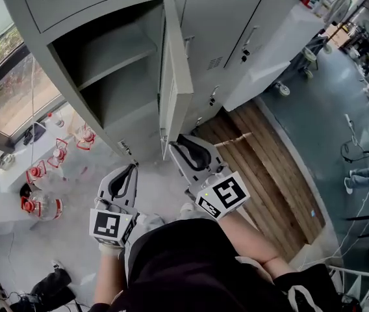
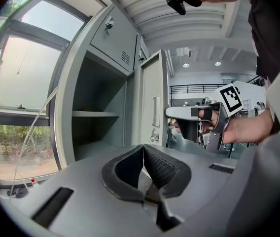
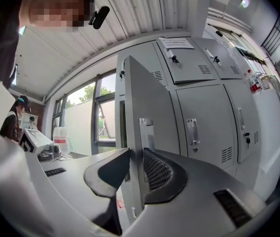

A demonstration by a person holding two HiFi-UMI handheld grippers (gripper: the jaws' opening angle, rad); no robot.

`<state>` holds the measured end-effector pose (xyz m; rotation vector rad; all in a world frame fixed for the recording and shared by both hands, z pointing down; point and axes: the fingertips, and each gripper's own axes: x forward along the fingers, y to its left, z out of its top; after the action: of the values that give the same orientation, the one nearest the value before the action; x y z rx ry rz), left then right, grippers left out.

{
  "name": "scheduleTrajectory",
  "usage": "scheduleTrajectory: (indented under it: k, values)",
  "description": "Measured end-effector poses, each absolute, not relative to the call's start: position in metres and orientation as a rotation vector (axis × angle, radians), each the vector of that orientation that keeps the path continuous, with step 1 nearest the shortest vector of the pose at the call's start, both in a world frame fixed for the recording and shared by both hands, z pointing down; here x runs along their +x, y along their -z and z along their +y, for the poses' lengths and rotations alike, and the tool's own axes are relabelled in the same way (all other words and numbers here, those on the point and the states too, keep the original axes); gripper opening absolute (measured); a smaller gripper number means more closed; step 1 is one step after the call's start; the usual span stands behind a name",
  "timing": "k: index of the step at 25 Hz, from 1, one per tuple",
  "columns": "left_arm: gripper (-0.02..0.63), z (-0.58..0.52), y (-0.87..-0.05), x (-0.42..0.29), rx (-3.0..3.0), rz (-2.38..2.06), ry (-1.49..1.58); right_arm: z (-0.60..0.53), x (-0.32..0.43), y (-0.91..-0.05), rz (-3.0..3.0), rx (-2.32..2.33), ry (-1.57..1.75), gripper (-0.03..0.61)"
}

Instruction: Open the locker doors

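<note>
Head view: the door (image 1: 175, 77) stands ajar on the open locker (image 1: 106, 51), its near edge inside the right gripper (image 1: 178, 142); the left gripper (image 1: 132, 168) hangs just left, apart from it. Left gripper view: jaws pressed together, empty, with the door far right. Right gripper view: jaws pinch the door's edge.

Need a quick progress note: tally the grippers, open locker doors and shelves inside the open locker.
Grippers: 2, left gripper and right gripper
Doors open: 1, the locker door
Shelves inside: 1, the shelf
Total: 4
</note>
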<state>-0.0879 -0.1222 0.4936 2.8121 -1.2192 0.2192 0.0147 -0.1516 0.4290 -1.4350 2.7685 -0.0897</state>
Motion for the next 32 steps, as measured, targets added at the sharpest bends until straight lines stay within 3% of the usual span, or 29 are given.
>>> scheduleTrajectory:
  k: [23, 32]
  values:
    - [0.018, -0.149, -0.497, 0.023, 2.881, -1.099, -0.267, -0.169, 0.161, -0.426, 2.597, -1.585, 0.079, 0.088]
    - [0.018, -0.160, -0.497, 0.042, 2.876, -1.115, -0.284, -0.201, 0.216, -0.425, 2.483, -1.675, 0.113, 0.049]
